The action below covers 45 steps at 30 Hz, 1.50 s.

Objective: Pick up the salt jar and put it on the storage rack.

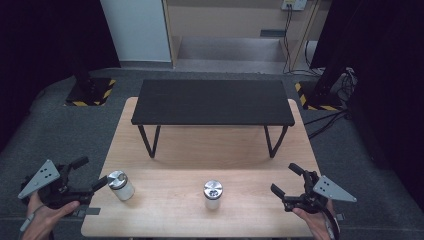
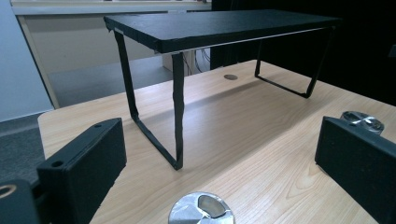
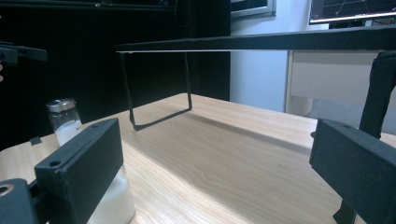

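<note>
The left claw (image 1: 89, 174) is held spread at the counter's (image 1: 175, 150) 8 o'clock edge, empty, a metal-lidded shaker (image 1: 120, 185) just beside its tip. The right claw (image 1: 287, 179) is held spread at 4 o'clock, empty. A second shaker (image 1: 212, 194) stands upright between them. A black shelf (image 1: 212, 102) is seen at 12 o'clock.

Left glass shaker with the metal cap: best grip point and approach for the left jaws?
Grip the small glass shaker on its white-filled body below the metal cap, coming level from the table's left edge with the left gripper: it stands upright, round-sided, nothing beside it.
</note>
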{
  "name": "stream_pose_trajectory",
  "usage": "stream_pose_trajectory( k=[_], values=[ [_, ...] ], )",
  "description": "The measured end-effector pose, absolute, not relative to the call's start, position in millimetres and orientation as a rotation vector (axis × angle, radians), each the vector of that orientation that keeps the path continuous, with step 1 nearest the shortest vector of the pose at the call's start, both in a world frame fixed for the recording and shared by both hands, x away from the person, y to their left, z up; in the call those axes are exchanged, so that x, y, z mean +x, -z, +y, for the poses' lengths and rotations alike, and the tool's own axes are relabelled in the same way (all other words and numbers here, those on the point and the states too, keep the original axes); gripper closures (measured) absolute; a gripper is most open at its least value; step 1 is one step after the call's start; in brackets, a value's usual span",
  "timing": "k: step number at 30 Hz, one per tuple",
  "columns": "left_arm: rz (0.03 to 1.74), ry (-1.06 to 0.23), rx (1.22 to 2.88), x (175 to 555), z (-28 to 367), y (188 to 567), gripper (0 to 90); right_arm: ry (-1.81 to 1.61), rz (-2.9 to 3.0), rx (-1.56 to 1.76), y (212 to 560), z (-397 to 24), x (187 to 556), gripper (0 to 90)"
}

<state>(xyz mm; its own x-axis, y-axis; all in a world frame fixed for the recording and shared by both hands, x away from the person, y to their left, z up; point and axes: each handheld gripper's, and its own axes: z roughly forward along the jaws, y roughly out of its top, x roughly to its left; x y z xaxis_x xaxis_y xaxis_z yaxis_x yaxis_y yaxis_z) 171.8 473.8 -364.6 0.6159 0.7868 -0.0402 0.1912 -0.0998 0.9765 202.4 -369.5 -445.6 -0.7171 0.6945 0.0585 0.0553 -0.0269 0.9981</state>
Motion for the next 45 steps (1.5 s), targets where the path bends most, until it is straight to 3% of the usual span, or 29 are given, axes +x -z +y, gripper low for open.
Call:
stream_pose_trajectory(
  k=[45],
  values=[
    [0.824,-0.633,1.652,156,489,374,1.0,-1.802,1.777,0.772,447,-370,201,3.2]
  ],
)
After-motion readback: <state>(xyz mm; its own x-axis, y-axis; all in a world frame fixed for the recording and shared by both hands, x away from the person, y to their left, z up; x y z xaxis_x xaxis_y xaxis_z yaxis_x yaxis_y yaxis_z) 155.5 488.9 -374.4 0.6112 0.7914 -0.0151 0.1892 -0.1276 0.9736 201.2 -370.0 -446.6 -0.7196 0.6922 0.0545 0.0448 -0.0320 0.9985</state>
